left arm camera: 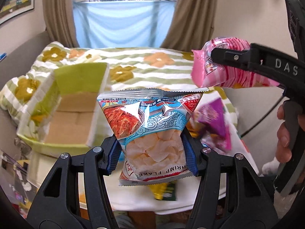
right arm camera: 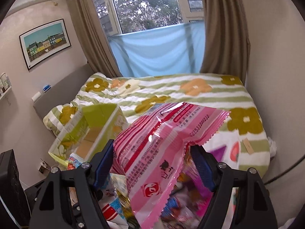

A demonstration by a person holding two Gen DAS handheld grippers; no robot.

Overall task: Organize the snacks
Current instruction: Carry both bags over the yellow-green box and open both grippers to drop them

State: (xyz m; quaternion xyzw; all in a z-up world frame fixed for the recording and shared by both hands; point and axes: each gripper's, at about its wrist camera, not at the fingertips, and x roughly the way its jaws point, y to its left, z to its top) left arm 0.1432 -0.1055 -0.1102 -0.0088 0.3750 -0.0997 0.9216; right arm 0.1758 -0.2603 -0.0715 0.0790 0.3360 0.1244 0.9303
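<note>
A bed (right arm camera: 171, 95) fills the far side of the room, covered by a green-and-white striped blanket (left arm camera: 144, 70) with olive and orange flowers. Behind it, brown curtains (right arm camera: 221, 28) frame a window (right arm camera: 146, 3) showing trees, and a pale blue cloth (right arm camera: 158, 51) hangs across its lower part. A framed picture of colourful houses (right arm camera: 45, 42) hangs on the left wall, above a grey headboard (right arm camera: 63, 87).

A glossy, crinkled plastic film was seen on the shrimp flakes bag (left arm camera: 152, 133) and on the pink snack bag (right arm camera: 162, 162). Matt brown cardboard lined the green box (left arm camera: 76, 122). The flowered bedspread (right arm camera: 171, 95) looked like soft, fuzzy cloth. Ribbed blue pads (left arm camera: 188, 152) faced matt black plastic fingers.
</note>
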